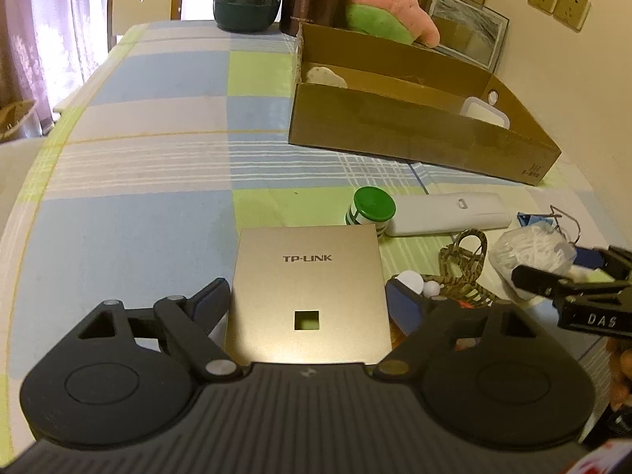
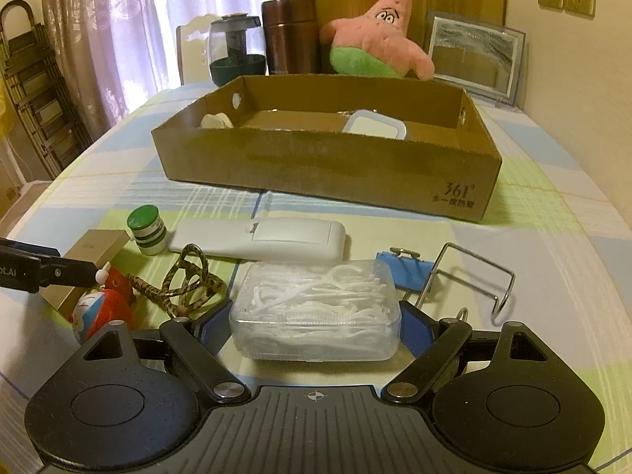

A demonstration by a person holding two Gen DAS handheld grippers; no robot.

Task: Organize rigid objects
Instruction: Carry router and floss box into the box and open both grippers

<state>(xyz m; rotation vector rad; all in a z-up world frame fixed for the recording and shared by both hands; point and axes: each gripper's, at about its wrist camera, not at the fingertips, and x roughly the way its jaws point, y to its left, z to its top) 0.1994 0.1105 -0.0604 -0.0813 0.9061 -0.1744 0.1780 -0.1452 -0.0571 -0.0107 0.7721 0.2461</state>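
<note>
My left gripper (image 1: pixel 308 300) is shut on a gold TP-LINK box (image 1: pixel 308 288), its fingers pressed on both sides; the box also shows in the right wrist view (image 2: pixel 91 249). My right gripper (image 2: pixel 314 322) is shut on a clear plastic box of floss picks (image 2: pixel 316 308), which also shows in the left wrist view (image 1: pixel 529 249). A brown cardboard tray (image 2: pixel 328 166) stands beyond, also in the left wrist view (image 1: pixel 414 134), holding a white lidded container (image 2: pixel 375 126) and a pale object (image 2: pixel 215 120).
On the checked tablecloth lie a green-capped bottle (image 2: pixel 147 229), a white remote (image 2: pixel 260 239), a patterned band (image 2: pixel 189 280), a red toy (image 2: pixel 102 308), a blue clip (image 2: pixel 407 268) and a wire rack (image 2: pixel 474 284). A pink plush (image 2: pixel 375 39), flask and jar stand behind the tray.
</note>
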